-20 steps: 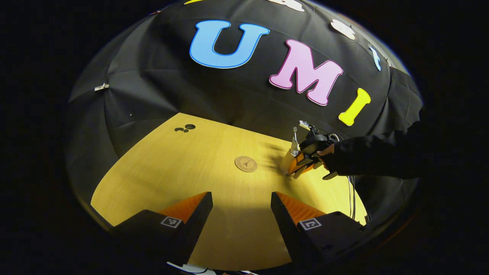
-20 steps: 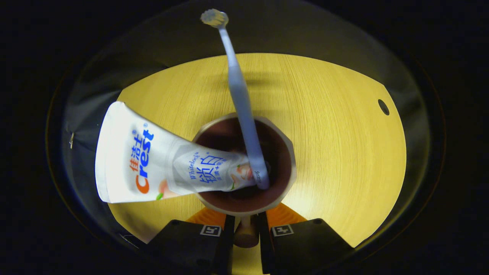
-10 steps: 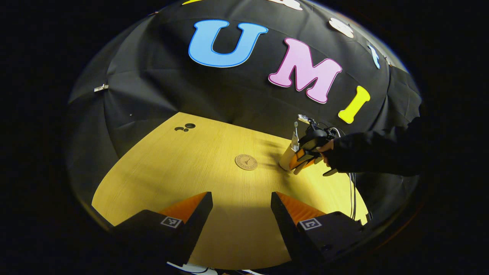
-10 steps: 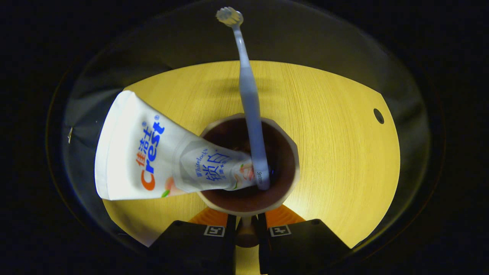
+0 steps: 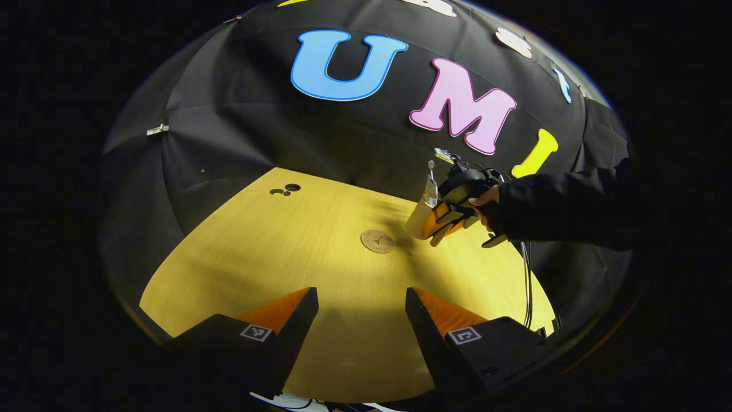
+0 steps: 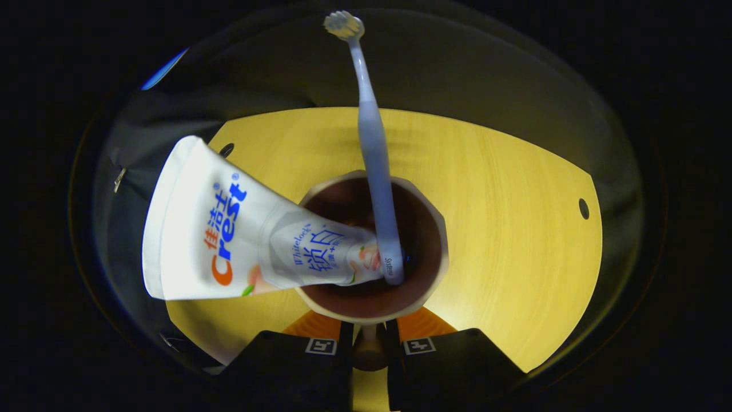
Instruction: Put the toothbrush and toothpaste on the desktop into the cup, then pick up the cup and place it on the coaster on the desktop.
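In the right gripper view I look down into a tan cup with a dark inside. A white toothpaste tube leans out of it to the left and a pale toothbrush stands up from it. My right gripper is shut on the cup's handle. In the left gripper view the cup hangs above the desk just right of the round coaster, held by the right gripper in a person's hand. My left gripper stands open over the near desk, holding nothing.
The yellow wooden desk has small dark holes at its far left corner. A black sleeve reaches in from the right, with cables hanging below it. The black cloth wall closes the back.
The right gripper has lifted the cup off the desk and carried it left and up, closer to the coaster. The left gripper has stayed nearly still.
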A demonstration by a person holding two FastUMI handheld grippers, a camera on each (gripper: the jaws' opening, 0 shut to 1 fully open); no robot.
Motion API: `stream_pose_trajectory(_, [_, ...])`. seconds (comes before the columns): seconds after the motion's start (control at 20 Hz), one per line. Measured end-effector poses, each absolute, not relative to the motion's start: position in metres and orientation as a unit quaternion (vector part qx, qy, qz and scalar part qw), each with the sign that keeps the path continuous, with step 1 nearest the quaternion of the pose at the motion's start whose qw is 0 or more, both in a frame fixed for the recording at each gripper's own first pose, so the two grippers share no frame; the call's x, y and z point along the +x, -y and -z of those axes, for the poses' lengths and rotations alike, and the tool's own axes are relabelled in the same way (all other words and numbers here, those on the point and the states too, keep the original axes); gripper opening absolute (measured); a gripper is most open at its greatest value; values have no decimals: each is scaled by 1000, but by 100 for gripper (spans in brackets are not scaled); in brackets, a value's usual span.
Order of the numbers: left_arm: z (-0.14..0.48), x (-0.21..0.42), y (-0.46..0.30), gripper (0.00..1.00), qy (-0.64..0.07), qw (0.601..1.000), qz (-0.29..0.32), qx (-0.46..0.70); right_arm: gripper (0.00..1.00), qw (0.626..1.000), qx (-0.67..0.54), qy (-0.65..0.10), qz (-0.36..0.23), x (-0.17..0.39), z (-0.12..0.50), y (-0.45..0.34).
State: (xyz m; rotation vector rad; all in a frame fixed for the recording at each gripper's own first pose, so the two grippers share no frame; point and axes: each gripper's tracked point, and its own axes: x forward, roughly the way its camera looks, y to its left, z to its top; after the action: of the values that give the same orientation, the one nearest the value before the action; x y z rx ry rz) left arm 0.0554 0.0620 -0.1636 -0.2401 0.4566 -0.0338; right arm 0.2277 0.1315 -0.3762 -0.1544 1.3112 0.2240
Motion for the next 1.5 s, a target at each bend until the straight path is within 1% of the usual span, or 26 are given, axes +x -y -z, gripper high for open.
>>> stream_pose_trajectory(0.4, [179,19,-82,96,-243,962,-19,-120,27,767,-101,-618,-141,212,400,-191])
stream_pose_trajectory(0.75, [185,-1,-103,95,-244,959,-53,-134,27,745,-131,-638,-144,198,426,-209])
stream_pose_trajectory(1.15, [194,-13,-102,96,-258,955,-58,-131,28,750,-130,-635,-134,198,427,-211])
stream_pose_trajectory(1.2, [193,-12,-101,96,-259,955,-58,-131,24,751,-131,-634,-134,199,426,-211])
stream_pose_trajectory(1.25, [193,-11,-100,95,-259,955,-57,-131,29,751,-131,-633,-136,199,425,-210])
stream_pose_trajectory(1.35, [192,-9,-98,96,-260,955,-53,-130,32,753,-129,-630,-141,200,423,-211])
stream_pose_trajectory(1.4, [192,-7,-97,96,-260,956,-51,-130,27,756,-121,-627,-144,201,420,-213])
stream_pose_trajectory(1.45, [192,-7,-98,96,-259,956,-48,-129,34,760,-112,-624,-146,202,414,-216])
stream_pose_trajectory(1.5, [192,-5,-97,96,-258,957,-44,-127,63,764,-105,-620,-146,203,409,-215])
